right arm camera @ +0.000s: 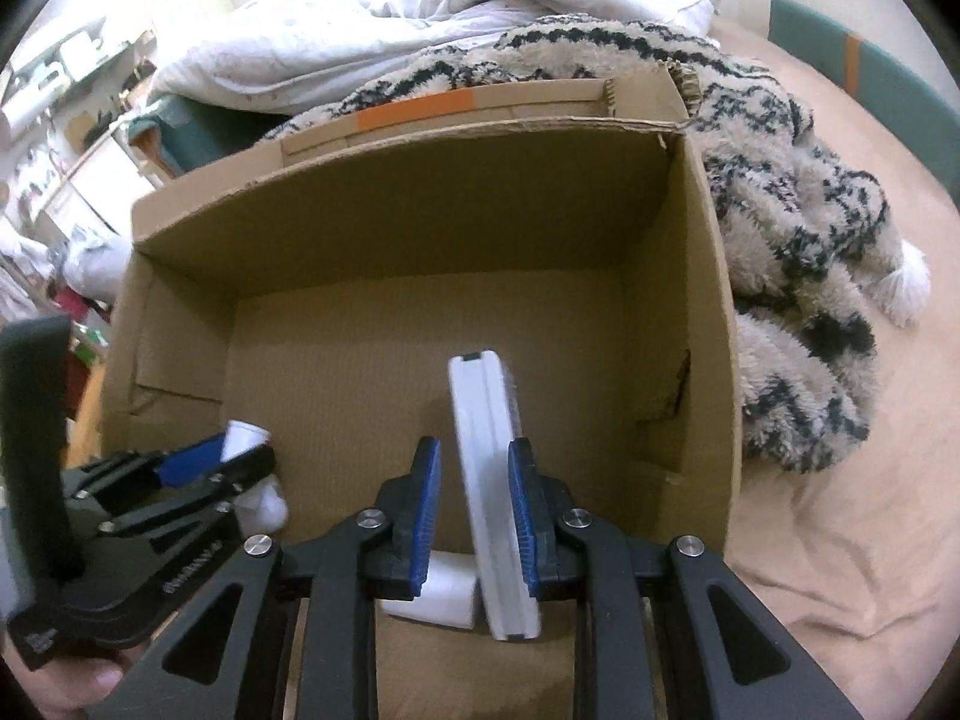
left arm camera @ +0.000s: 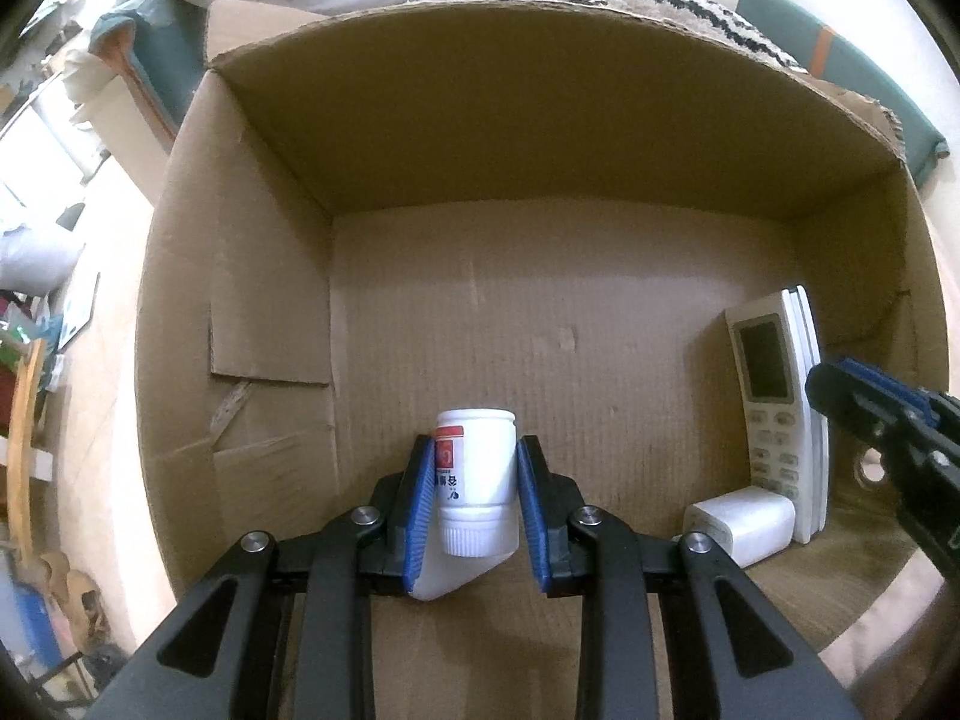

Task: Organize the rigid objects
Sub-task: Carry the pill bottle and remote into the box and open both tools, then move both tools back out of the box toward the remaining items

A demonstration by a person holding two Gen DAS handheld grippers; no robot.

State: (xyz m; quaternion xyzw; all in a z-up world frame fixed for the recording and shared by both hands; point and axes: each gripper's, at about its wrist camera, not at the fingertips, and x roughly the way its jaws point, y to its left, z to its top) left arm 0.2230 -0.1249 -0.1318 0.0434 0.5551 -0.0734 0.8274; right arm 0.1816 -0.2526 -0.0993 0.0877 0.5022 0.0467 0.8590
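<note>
Inside the one cardboard box (left arm camera: 540, 138) on the bed, the left tool (left arm camera: 474, 498) clamps one white bottle (left arm camera: 477, 480); the right tool (right arm camera: 474, 516) straddles one remote (right arm camera: 489, 480), left pad clear, beside one white charger (left arm camera: 741, 525)

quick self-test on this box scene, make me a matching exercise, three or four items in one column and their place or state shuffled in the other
Items:
1. white bottle
2. remote control
3. white charger block
4. patterned fleece blanket

Places or states:
A. outside the cardboard box, beside its right wall
B. between the left gripper pads
C. on edge on the box floor, between the right gripper pads
D. flat on the box floor at the remote's near end

Pairs: 1-B, 2-C, 3-D, 4-A
</note>
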